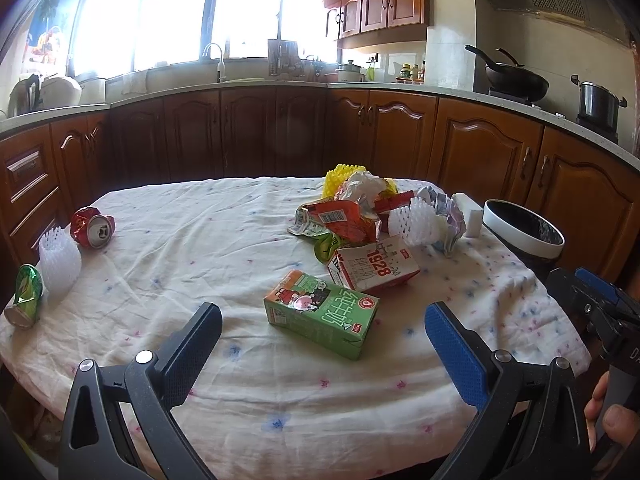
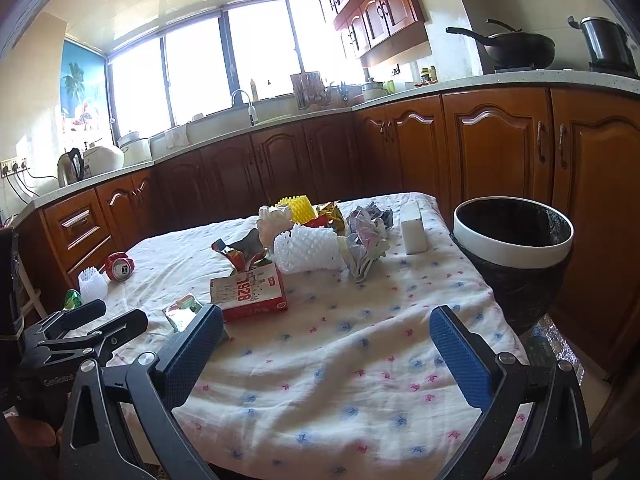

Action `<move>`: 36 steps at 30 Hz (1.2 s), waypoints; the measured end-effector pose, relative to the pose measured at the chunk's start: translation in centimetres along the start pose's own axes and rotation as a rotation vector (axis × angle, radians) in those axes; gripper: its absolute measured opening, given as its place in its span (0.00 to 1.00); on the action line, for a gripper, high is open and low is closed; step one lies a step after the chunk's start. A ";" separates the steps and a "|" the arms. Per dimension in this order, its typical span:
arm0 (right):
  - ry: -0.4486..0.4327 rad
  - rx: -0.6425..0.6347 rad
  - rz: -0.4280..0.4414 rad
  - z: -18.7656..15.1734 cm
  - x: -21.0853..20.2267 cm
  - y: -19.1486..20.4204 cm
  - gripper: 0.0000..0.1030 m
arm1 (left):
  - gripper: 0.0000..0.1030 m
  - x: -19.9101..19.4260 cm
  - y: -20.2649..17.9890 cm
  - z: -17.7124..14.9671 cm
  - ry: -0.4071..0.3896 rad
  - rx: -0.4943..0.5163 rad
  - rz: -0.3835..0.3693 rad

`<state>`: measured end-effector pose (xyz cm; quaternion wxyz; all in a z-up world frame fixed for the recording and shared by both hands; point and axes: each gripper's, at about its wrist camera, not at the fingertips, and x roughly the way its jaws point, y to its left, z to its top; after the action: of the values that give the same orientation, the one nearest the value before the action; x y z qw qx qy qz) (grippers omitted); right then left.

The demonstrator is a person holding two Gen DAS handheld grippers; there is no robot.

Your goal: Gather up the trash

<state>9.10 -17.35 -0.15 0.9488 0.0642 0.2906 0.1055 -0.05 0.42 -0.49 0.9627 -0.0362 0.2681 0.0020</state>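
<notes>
Trash covers the table (image 1: 240, 380): nearest, a green milk carton (image 1: 321, 315) lies flat between the wide-open, empty jaws of the left gripper (image 1: 322, 352). It looks light and crushable; grip its long sides gently. The right gripper (image 2: 326, 354) is also open, empty.

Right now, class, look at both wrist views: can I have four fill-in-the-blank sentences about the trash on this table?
1. Both grippers, left and right, are ____.
2. The bin stands beside the table's ____ edge.
3. The carton nearest the left gripper is ____ in colour.
4. The number on the red carton is ____.

Missing words: open; right; green; 1928
</notes>
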 end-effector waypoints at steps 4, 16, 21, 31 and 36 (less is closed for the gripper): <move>0.000 0.001 0.001 0.0 0.0 0.0 1.00 | 0.99 0.0 0.3 0.0 0.002 -0.001 -0.004; 0.002 0.003 0.005 -0.1 0.2 0.0 1.00 | 0.99 0.1 0.0 0.0 0.004 -0.003 -0.004; 0.000 0.003 0.008 -0.1 0.2 0.0 1.00 | 0.99 0.3 -0.1 0.0 0.006 -0.002 -0.007; 0.002 0.004 0.011 0.0 0.3 0.1 1.00 | 0.99 0.5 -0.2 0.1 0.009 -0.003 -0.009; 0.002 0.004 0.011 0.0 0.3 0.0 1.00 | 0.99 0.6 -0.2 0.1 0.010 -0.002 -0.008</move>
<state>9.29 -17.25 -0.32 0.9478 0.0678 0.2914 0.1103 0.53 0.19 -0.69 0.9613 -0.0384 0.2727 -0.0019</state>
